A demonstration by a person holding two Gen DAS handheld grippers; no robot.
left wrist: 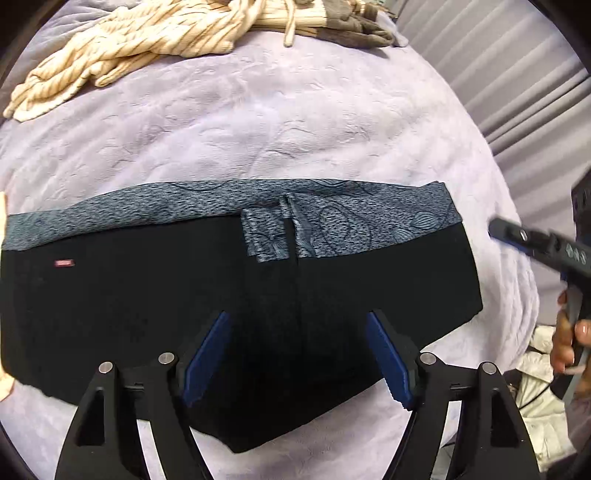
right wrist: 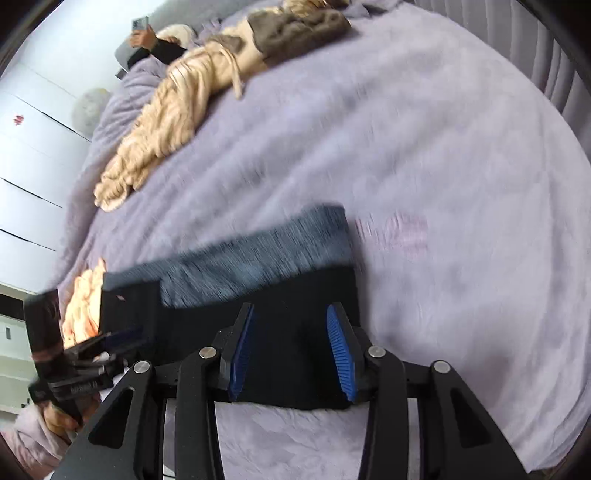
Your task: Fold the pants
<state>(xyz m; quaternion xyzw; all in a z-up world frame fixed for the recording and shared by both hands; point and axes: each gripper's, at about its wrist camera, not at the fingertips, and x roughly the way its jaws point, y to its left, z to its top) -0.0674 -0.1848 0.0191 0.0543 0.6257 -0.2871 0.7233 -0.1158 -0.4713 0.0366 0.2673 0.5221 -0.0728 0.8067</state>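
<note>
Pants [left wrist: 147,295], black with a grey patterned waistband [left wrist: 332,210], lie folded flat in a wide band on the lavender bedspread [left wrist: 258,129]. Small red tag [left wrist: 64,263] on the black cloth near the left end.

Left gripper [left wrist: 299,354] hangs over the near edge of the pants, pointing steeply down. Jaws apart, blue pads clear of the cloth, nothing between them.

Right gripper [right wrist: 291,350] above the right end of the pants, jaws apart but narrower than the left, nothing clamped; view is motion-blurred. From the left wrist it shows at the right edge, held in a hand [left wrist: 569,339], off the end of the pants.

Orange cloth [right wrist: 83,306] just past the pants' left end.

Farther: cream striped garment [left wrist: 122,48] heaped across the far side of the bedspread, well apart from the pants, with a grey-brown garment [left wrist: 354,26] beside it. Beyond, a person's hand holds up a phone [right wrist: 140,24]. Grey pleated curtain [left wrist: 498,66] at far right.
</note>
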